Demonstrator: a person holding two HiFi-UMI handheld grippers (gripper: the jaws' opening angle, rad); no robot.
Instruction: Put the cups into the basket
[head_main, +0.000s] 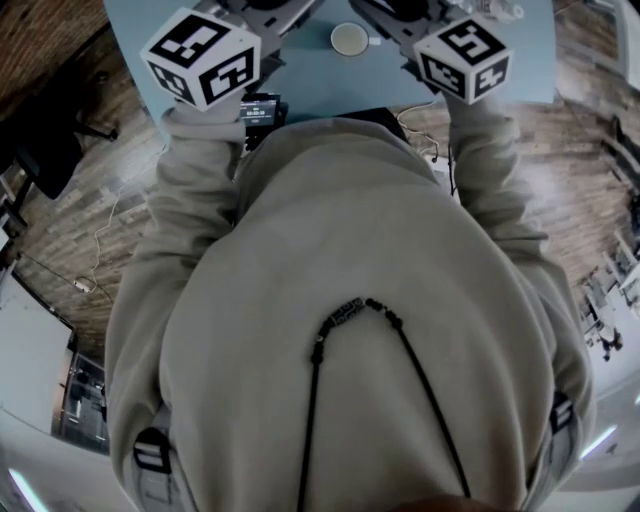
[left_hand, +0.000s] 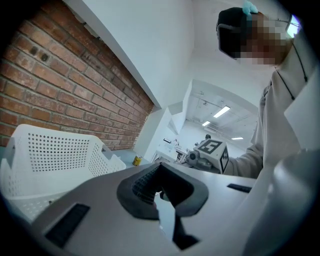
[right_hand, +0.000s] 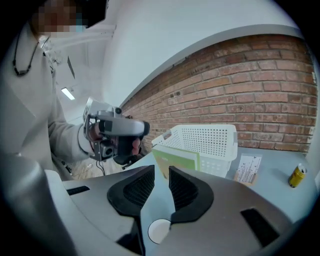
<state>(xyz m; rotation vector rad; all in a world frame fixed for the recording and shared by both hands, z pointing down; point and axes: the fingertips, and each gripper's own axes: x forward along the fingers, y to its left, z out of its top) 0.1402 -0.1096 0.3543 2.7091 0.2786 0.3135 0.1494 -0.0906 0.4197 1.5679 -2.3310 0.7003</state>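
A white cup (head_main: 350, 38) stands on the blue-grey table (head_main: 320, 85) between my two grippers, whose marker cubes show at the top of the head view. The right gripper (right_hand: 161, 172) is open by a narrow gap with nothing between its pads. The cup's rim (right_hand: 160, 231) shows below that gap. The left gripper (left_hand: 160, 167) has its pads meeting at the tips, shut on nothing. A white perforated basket (right_hand: 205, 145) stands against the brick wall beyond the right gripper. In the left gripper view the basket (left_hand: 50, 155) is at the left.
A green-and-white card (right_hand: 177, 159) leans on the basket's front. A printed paper (right_hand: 247, 169) and a yellow can (right_hand: 297, 176) are to the basket's right. A dark device with a screen (head_main: 260, 108) lies at the table's near edge. The person's torso hides most of the head view.
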